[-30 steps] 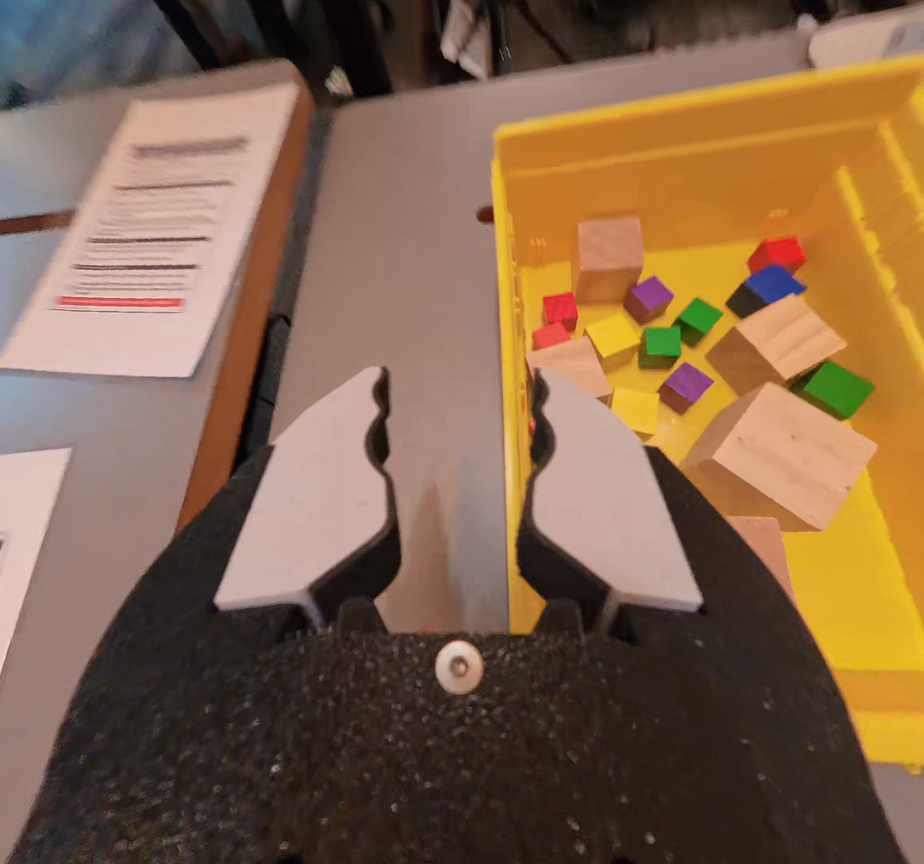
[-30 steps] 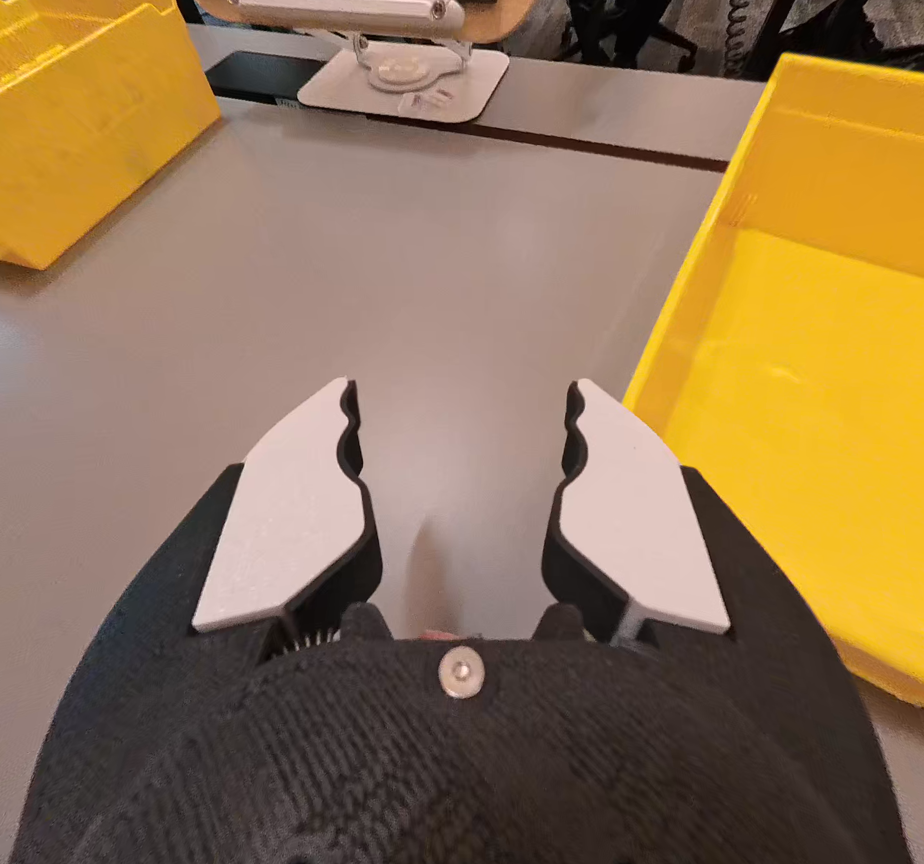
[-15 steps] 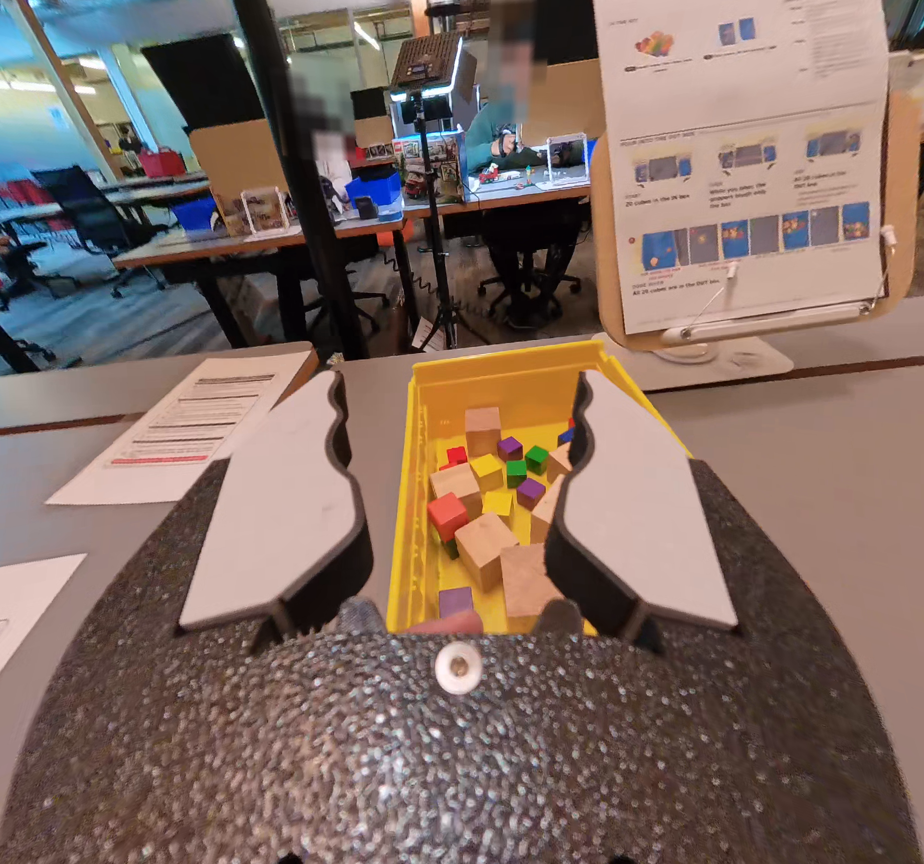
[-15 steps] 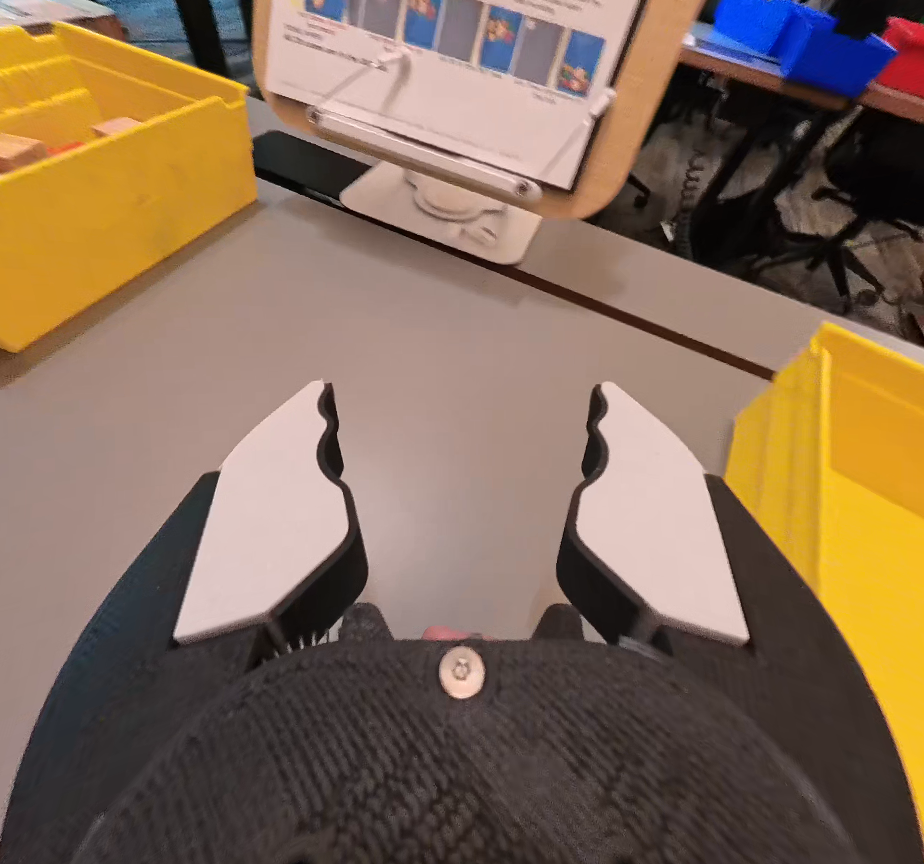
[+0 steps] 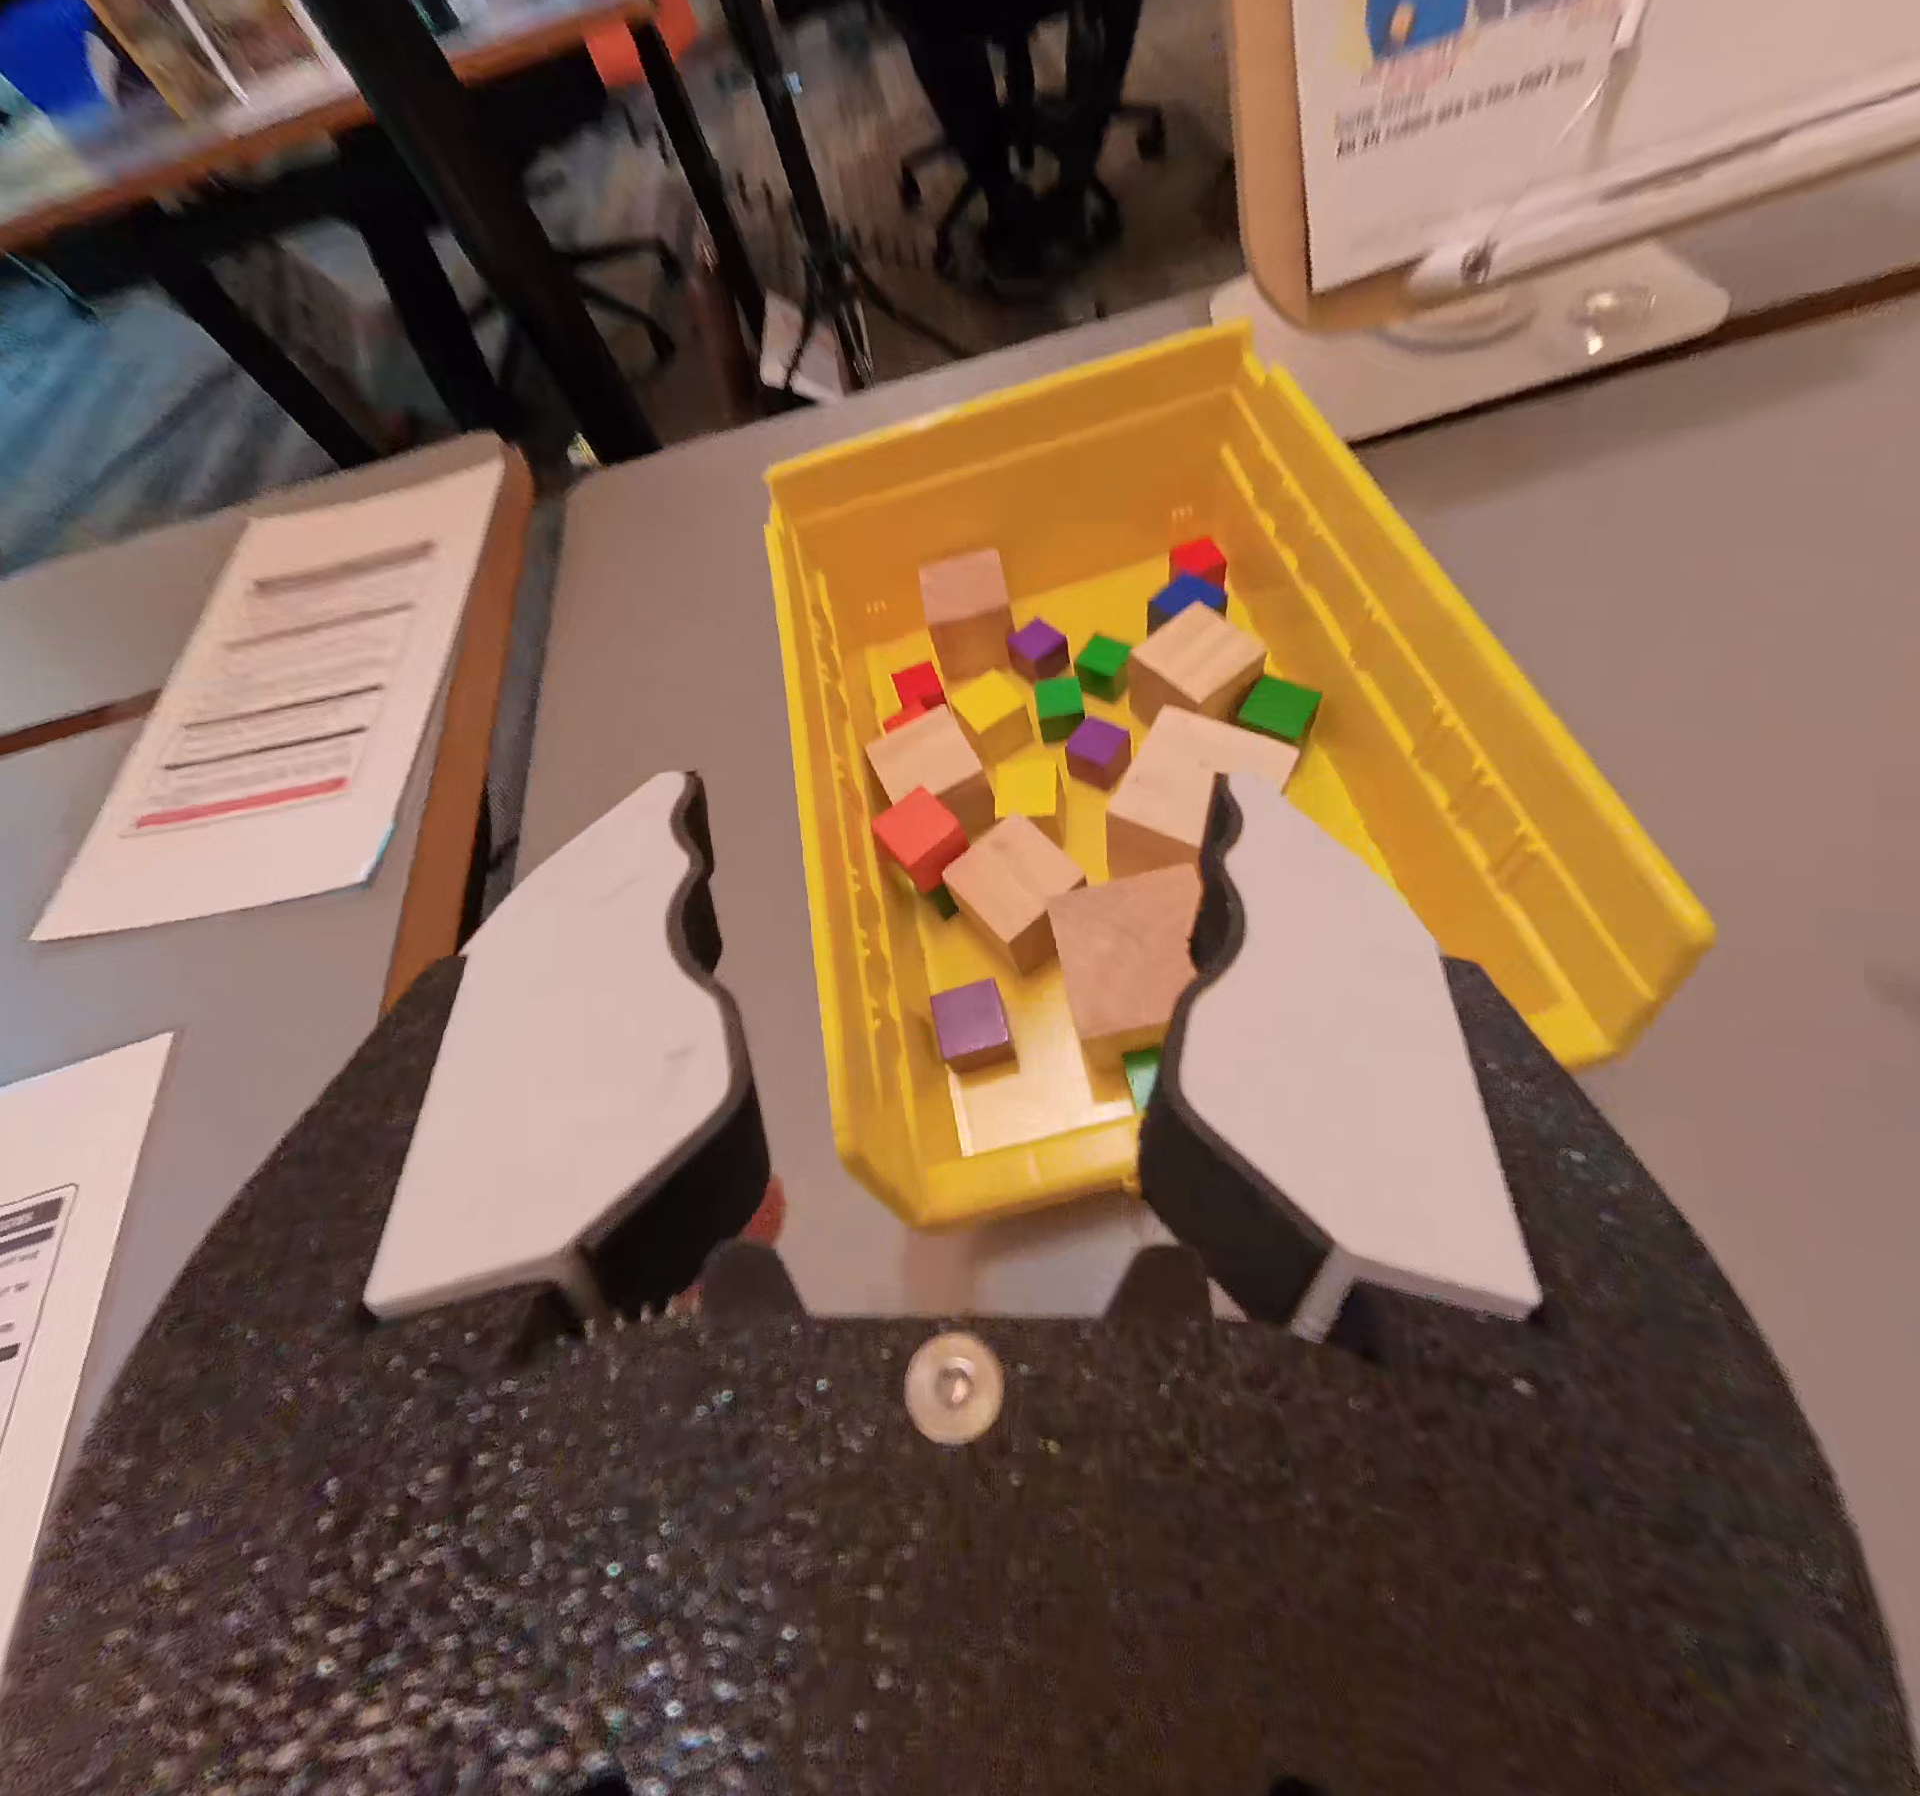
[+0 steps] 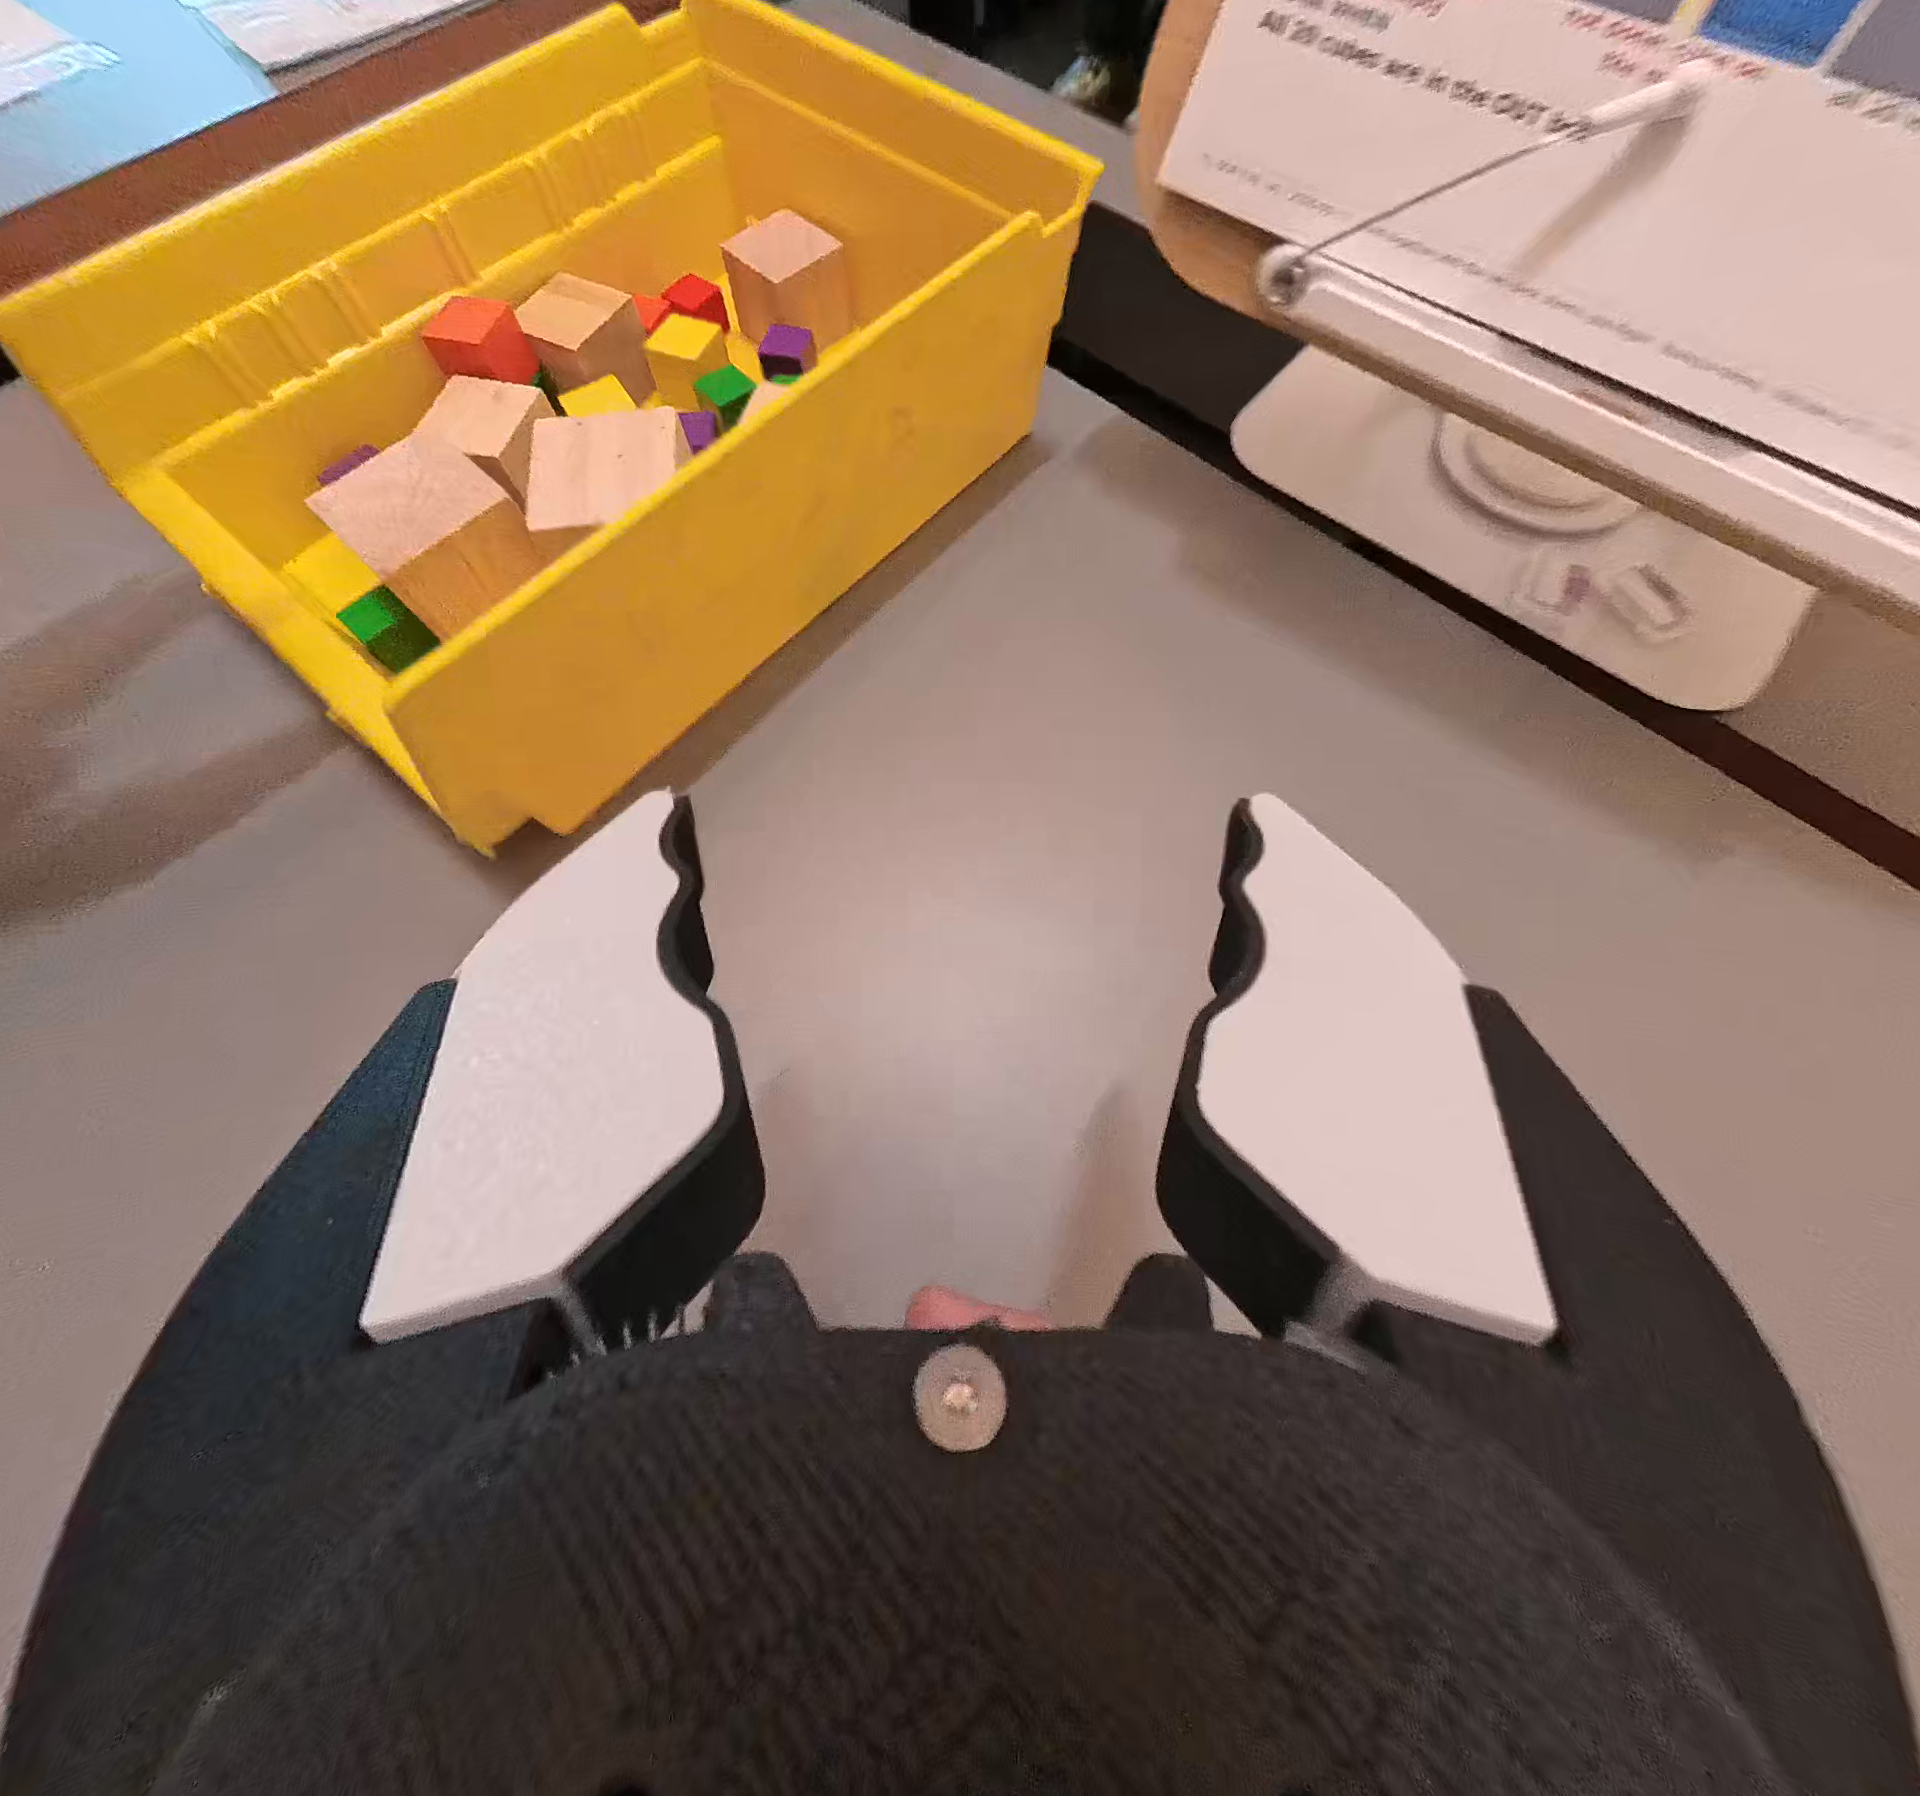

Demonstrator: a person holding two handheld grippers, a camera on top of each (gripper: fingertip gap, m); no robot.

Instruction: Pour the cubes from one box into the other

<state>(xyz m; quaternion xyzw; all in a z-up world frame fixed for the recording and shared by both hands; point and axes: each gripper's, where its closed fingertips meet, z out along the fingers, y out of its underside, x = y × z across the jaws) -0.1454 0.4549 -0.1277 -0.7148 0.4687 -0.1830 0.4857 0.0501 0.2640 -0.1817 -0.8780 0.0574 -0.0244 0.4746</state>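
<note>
A yellow box [image 5: 1455, 759] stands on the grey table and holds several plain wooden cubes [image 5: 1013, 889] and small coloured cubes [image 5: 971, 1024]. My left gripper [image 5: 956, 801] is open and empty, above and just short of the box's near end. In the right wrist view the same box [image 6: 727, 583] sits at the upper left with its cubes [image 6: 597, 463] inside. My right gripper [image 6: 961, 821] is open and empty over bare table, to the right of the box. The second box is out of view.
A document stand [image 5: 1558, 84] with a printed sheet rises behind the box; its white base [image 6: 1507, 541] rests on the table at the right. Printed sheets [image 5: 281, 718] lie on the table to the left. Other desks and chairs stand behind.
My left gripper has tilted down and pulled back from the box and opened wider. My right gripper has swung left, so the box with cubes fills its upper left and the empty box has left view.
</note>
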